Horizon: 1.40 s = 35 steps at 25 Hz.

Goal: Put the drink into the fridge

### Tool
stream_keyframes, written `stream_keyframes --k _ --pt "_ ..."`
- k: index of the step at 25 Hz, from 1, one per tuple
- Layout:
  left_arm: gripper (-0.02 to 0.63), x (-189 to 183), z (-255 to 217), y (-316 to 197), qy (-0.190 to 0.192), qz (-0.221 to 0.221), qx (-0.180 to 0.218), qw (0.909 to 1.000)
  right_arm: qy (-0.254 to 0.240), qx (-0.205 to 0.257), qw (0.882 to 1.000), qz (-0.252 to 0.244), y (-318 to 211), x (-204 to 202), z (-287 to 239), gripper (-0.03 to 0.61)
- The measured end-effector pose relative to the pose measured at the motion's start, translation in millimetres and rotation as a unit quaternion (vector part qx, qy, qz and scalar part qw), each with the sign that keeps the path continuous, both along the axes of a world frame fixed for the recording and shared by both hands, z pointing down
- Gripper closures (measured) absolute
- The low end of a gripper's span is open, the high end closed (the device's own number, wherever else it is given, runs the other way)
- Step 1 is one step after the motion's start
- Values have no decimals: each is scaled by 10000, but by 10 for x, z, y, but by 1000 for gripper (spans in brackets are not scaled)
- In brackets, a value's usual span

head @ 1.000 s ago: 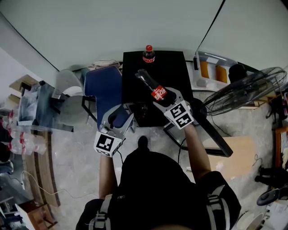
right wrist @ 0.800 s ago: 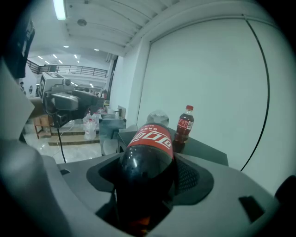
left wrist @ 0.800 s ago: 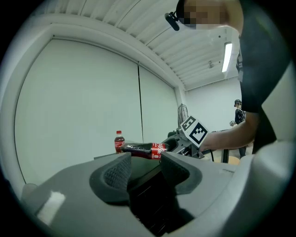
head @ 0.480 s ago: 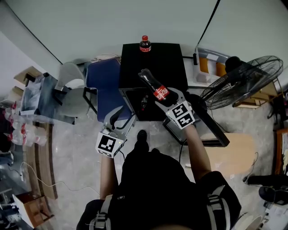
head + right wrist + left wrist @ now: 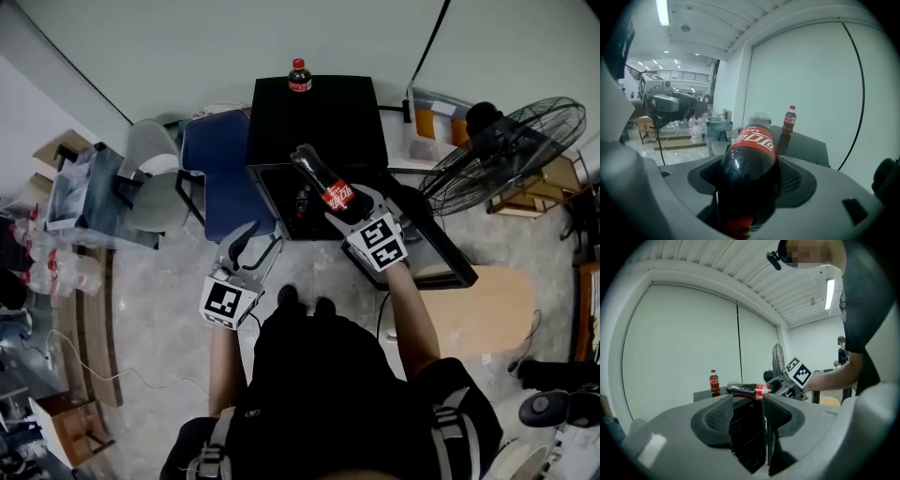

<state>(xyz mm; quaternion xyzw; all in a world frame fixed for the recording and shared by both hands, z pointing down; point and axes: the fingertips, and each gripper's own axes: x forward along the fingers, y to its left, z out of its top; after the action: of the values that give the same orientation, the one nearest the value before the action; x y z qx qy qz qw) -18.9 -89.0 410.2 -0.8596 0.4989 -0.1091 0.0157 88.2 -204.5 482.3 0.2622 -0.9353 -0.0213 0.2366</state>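
A: Right gripper (image 5: 354, 204) first. Empty or loaded?
B: Loaded. Closed with both jaws on the cola bottle (image 5: 323, 183), around the lower part of its dark body, below the red label. Spread rather wide, because of the thick bottle.
A: Held upright?
B: No, almost lying. With the cap pointing away from the person and the bottom toward the marker cube. Held in the air, touching nothing else.
A: Where, compared with the fridge (image 5: 314, 117)?
B: Just at its front edge, above the open front. Not inside yet. With the door (image 5: 433, 251) swung open toward the right.
A: And the left gripper (image 5: 251, 242)?
B: Open, with the jaws apart and nothing between the pads. Only the dark fridge front to see through the gap. Hanging lower than the bottle and to its left, well apart from it, over the floor before the front left corner of the fridge.
A: Anything on top of the fridge?
B: Yes, a second cola bottle (image 5: 299, 77). Standing upright, with a red cap, at the far edge of the top, about the middle of that edge.
A: And around the fridge?
B: A blue chair (image 5: 217, 169) just beside the left side, a standing fan (image 5: 511, 150) near the right side.
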Motion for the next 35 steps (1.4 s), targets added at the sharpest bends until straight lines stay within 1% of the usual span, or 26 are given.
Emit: stream_keyframes --k 7,10,13,18,27,31,35 --pt "426 -117 -15 74 5 191 15 9998 52 79 9996 250 112 -49 0 258" --pt "426 -203 -20 103 10 307 16 9995 -3 115 9993 367 148 -96 -16 258" --pt "428 -338 -14 130 3 396 4 9992 -54 120 9982 582 175 -140 -4 256" --pt "428 -589 12 157 14 589 -6 9983 43 66 9954 953 215 -190 78 256" --pt "428 -1008 118 173 19 897 -60 9959 111 61 9908 1345 336 -390 204 256" --pt "428 -1082 246 220 9 1055 -237 9941 162 3 9889 1475 419 -403 320 256" --pt "429 -1073 296 209 156 1125 -293 9931 148 -136 9872 1585 496 -376 489 256"
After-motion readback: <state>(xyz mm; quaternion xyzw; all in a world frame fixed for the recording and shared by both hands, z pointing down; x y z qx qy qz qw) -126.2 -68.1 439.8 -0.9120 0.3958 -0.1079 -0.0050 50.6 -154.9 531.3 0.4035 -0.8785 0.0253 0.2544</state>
